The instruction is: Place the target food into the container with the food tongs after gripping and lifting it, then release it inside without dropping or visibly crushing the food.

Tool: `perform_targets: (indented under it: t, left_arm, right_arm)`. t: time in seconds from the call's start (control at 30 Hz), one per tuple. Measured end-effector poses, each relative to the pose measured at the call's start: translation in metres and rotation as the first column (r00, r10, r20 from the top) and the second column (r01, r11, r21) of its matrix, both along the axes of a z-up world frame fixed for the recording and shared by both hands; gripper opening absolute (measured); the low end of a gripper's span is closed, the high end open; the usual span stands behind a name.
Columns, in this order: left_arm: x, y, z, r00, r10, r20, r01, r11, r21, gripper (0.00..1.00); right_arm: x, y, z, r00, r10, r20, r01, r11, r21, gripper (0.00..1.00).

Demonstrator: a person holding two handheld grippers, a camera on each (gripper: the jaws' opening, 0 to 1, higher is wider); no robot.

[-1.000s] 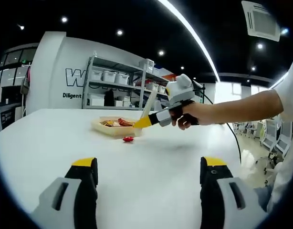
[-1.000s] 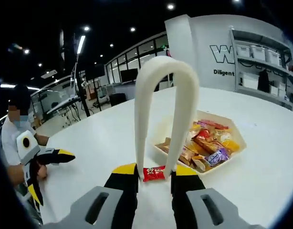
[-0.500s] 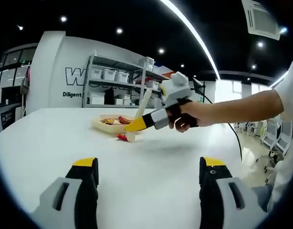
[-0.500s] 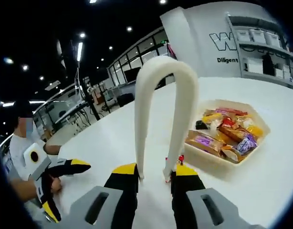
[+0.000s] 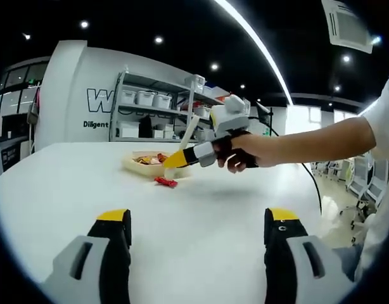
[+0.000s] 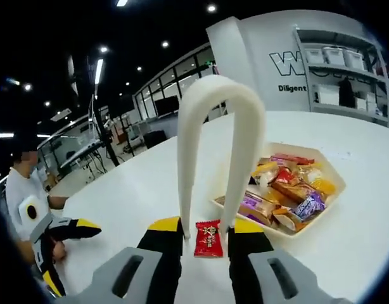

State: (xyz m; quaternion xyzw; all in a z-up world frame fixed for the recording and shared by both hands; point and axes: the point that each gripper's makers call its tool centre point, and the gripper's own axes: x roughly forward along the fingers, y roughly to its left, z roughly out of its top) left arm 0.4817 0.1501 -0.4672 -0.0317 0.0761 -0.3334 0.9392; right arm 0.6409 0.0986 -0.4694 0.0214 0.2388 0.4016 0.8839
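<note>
A small red snack packet (image 6: pixel 208 239) lies flat on the white table (image 6: pixel 131 190), between the two tips of the cream food tongs (image 6: pixel 221 107). My right gripper (image 6: pixel 205 226) is shut on the tongs' arms, just short of the beige tray (image 6: pixel 321 212) that holds several wrapped snacks. In the left gripper view the right gripper (image 5: pixel 177 159) hovers just above the red packet (image 5: pixel 165 182), in front of the tray (image 5: pixel 139 168). My left gripper (image 5: pixel 197 244) is open and holds nothing, low over the near table.
A person sits at the table's edge with the left gripper (image 6: pixel 58 231) in hand. A hand and forearm (image 5: pixel 289 147) reach in from the right. Shelving with white bins (image 5: pixel 147 101) stands behind the table.
The tongs pushed the red packet a little to the left on the table, and it now lies flat between the tong tips. The left gripper has stayed put.
</note>
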Motion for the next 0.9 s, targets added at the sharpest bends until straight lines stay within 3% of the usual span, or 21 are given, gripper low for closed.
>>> perform_targets:
  t: [0.1, 0.27, 0.3, 0.4, 0.43, 0.47, 0.5, 0.53, 0.6, 0.8, 0.9]
  left_arm:
    - [0.0, 0.001, 0.001, 1.0, 0.003, 0.001, -0.003, 1.0, -0.004, 0.85]
    - [0.0, 0.001, 0.0, 1.0, 0.007, -0.001, -0.007, 1.0, -0.003, 0.85]
    - [0.0, 0.001, 0.001, 1.0, 0.009, -0.001, -0.009, 1.0, -0.006, 0.85]
    - [0.0, 0.001, 0.0, 1.0, 0.01, -0.002, -0.01, 1.0, -0.004, 0.85]
    - [0.0, 0.001, 0.0, 1.0, 0.01, -0.003, -0.01, 1.0, -0.005, 0.85]
    - [0.001, 0.001, 0.0, 1.0, 0.012, -0.002, -0.012, 1.0, -0.004, 0.85]
    - [0.001, 0.001, 0.0, 1.0, 0.012, -0.003, -0.012, 1.0, -0.005, 0.85]
    - [0.001, 0.001, 0.001, 1.0, 0.012, -0.005, -0.012, 1.0, -0.009, 0.85]
    - [0.001, 0.001, 0.001, 1.0, 0.012, -0.005, -0.012, 1.0, -0.009, 0.85]
    - [0.001, 0.002, 0.0, 1.0, 0.012, -0.006, -0.012, 1.0, -0.007, 0.85]
    - [0.001, 0.001, 0.0, 1.0, 0.012, -0.004, -0.012, 1.0, -0.007, 0.84]
  right_arm:
    - [0.001, 0.003, -0.001, 1.0, -0.002, 0.008, 0.002, 1.0, -0.001, 0.25]
    - [0.0, 0.008, -0.012, 0.999, 0.017, 0.047, -0.013, 0.997, -0.08, 0.25]
    - [0.002, 0.008, -0.008, 0.995, 0.027, 0.098, -0.018, 0.996, -0.092, 0.25]
    - [0.003, 0.003, -0.009, 0.995, -0.013, 0.102, 0.028, 0.989, -0.142, 0.18]
    - [-0.002, 0.009, -0.011, 0.998, 0.003, 0.059, 0.003, 0.994, -0.111, 0.11]
    - [0.001, 0.002, -0.013, 0.998, -0.039, 0.045, 0.045, 0.989, -0.138, 0.1]
    - [0.008, 0.0, -0.008, 0.993, -0.031, 0.114, 0.05, 0.985, -0.167, 0.09]
    - [0.002, 0.005, -0.01, 0.996, -0.001, 0.086, 0.014, 0.988, -0.153, 0.09]
    - [0.001, 0.006, -0.008, 0.998, -0.013, 0.055, 0.019, 0.994, -0.108, 0.09]
    - [0.004, 0.002, 0.014, 0.998, -0.026, 0.05, 0.027, 0.999, -0.023, 0.1]
    - [0.008, -0.003, 0.021, 0.997, -0.025, 0.069, 0.027, 0.999, -0.03, 0.11]
